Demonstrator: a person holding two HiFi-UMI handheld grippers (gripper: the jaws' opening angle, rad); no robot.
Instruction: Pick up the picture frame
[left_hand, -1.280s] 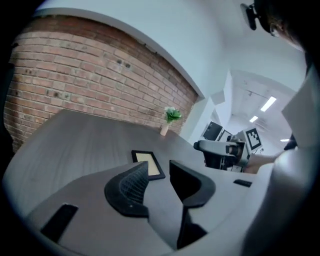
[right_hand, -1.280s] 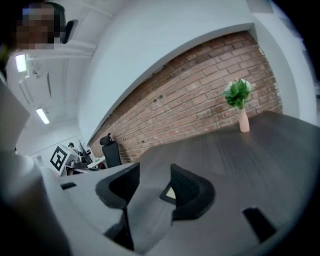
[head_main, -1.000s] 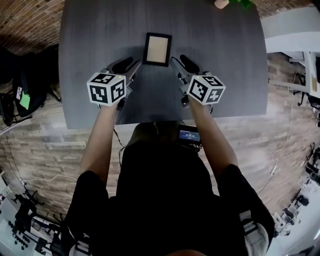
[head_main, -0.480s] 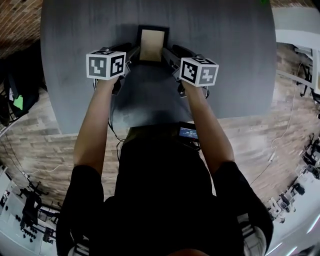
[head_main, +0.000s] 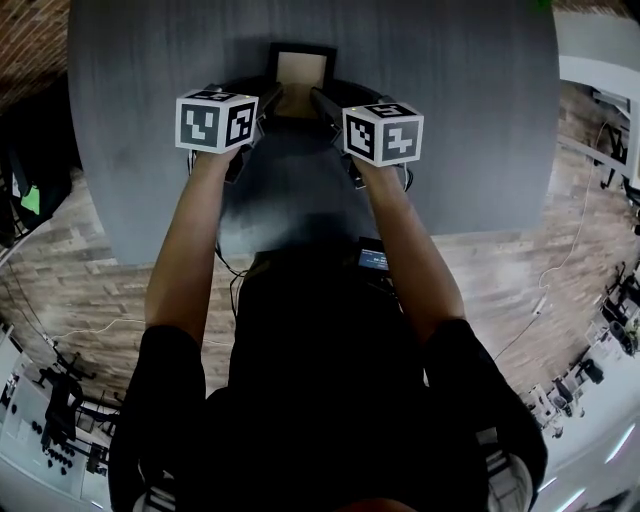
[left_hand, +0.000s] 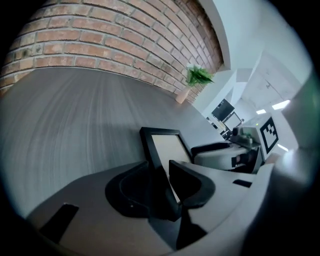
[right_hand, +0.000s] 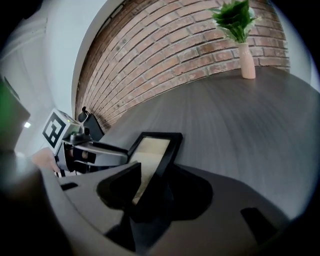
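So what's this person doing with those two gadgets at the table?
A person stands at a dark grey table with a set of handheld tongs in each hand, going for a small black picture frame. The left tongs have the frame's left edge between their jaws, and the right tongs have its right edge. Both look closed on it. Whether the frame has left the tabletop is hard to tell.

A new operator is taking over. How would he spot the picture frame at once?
Start at the dark grey table by the brick wall. The picture frame is between the left gripper and right gripper, each gripping one side edge. It is a flat rectangle with a black border and pale beige insert, unlike the pink vase of greenery at the far end.
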